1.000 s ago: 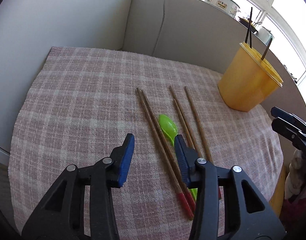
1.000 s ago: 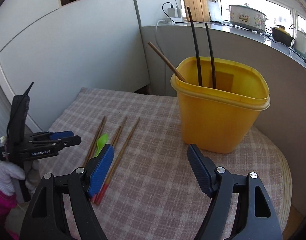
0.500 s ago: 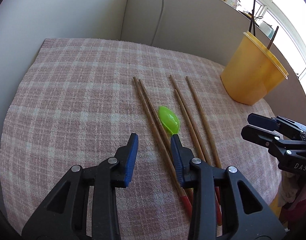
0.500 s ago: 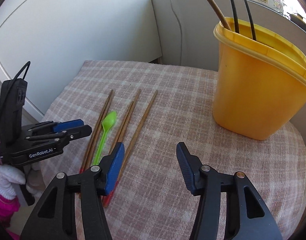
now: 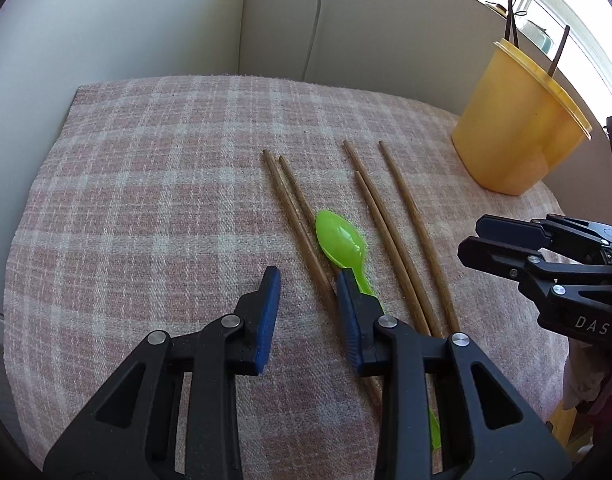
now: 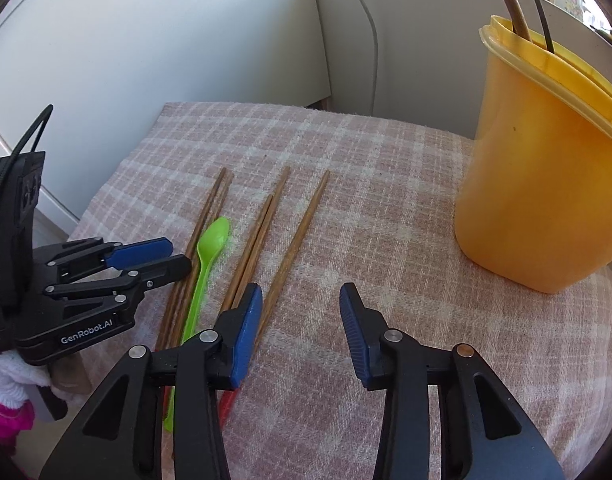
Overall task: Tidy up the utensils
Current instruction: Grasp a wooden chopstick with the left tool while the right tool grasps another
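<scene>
Left tool (image 5: 307, 284): your jaws are closing, nothing pinched; the left pair of chopsticks (image 5: 294, 208) runs in the gap between the pads, not gripped.
Right tool (image 6: 301, 300): your jaws are closing over bare cloth (image 6: 385, 208); the nearest chopstick (image 6: 296, 240) lies just beside your left pad.
Spoon (image 5: 341, 242): green, flat on the desk between the chopstick pairs, handle under your left tool's right finger.
Tub (image 6: 541, 184): yellow, upright at the far right, three sticks standing in it.

Spoon (image 5: 341, 242) lies among chopsticks (image 5: 389, 232) on cloth (image 5: 146, 200), bucket (image 5: 517, 128) far right
</scene>
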{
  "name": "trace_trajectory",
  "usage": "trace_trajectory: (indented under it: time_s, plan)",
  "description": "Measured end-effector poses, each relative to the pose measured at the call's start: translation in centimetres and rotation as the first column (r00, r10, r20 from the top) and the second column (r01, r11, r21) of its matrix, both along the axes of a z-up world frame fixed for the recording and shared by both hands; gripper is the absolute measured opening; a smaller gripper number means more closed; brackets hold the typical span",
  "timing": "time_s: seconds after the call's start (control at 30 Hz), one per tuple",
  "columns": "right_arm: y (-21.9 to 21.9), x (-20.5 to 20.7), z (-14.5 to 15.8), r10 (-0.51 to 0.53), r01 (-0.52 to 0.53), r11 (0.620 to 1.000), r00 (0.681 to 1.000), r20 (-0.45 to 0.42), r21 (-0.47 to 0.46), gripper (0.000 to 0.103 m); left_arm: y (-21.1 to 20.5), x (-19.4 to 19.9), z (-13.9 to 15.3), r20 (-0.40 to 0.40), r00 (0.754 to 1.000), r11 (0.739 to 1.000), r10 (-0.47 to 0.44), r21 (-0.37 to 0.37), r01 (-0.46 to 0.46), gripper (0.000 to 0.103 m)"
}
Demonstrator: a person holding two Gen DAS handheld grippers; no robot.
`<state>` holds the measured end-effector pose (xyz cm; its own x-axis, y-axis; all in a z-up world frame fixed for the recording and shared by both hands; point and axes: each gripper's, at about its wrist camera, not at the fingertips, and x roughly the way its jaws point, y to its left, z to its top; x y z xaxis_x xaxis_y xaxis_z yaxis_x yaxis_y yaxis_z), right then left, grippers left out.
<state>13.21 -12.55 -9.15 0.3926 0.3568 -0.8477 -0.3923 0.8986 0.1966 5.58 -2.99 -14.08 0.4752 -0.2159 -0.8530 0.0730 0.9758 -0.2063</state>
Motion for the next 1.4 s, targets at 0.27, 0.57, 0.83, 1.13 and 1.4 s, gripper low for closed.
trace_trajectory:
  time_s: [0.27, 0.57, 0.83, 1.13, 1.4]
  plan:
    - [0.5, 2.3, -1.6, -0.028, 0.028, 1.0, 0.997, -0.075, 0.004, 0.024, -0.2, 1.3, -0.5, 0.014, 1.0, 0.999, -0.018, 0.039, 0.017, 0.021]
    - [2.1, 4.1, -2.6, -0.018, 0.015, 1.0, 0.994, -0.108, -0.021, 0.02, -0.6, 4.2, -0.8, 0.002, 1.0, 0.998, -0.028, 0.051, 0.028, 0.014]
    - [3.1, 4.8, -2.7, -0.003, -0.007, 0.996, 0.994, -0.113, -0.085, 0.01, 0.3, 6.3, -0.4, -0.018, 0.997, 0.994, -0.072, 0.081, 0.073, 0.011]
    - [3.0, 5.2, -2.7, 0.022, -0.04, 0.992, 0.989, -0.148, -0.122, 0.008, 3.9, 7.9, 0.1, -0.047, 0.995, 0.989, -0.091, 0.11, 0.096, 0.011]
    - [3.1, 4.8, -2.4, 0.023, -0.034, 0.997, 0.989, -0.149, -0.072, 0.005, 6.9, 7.9, 0.8, -0.016, 1.0, 1.0, -0.016, -0.011, 0.016, 0.004]
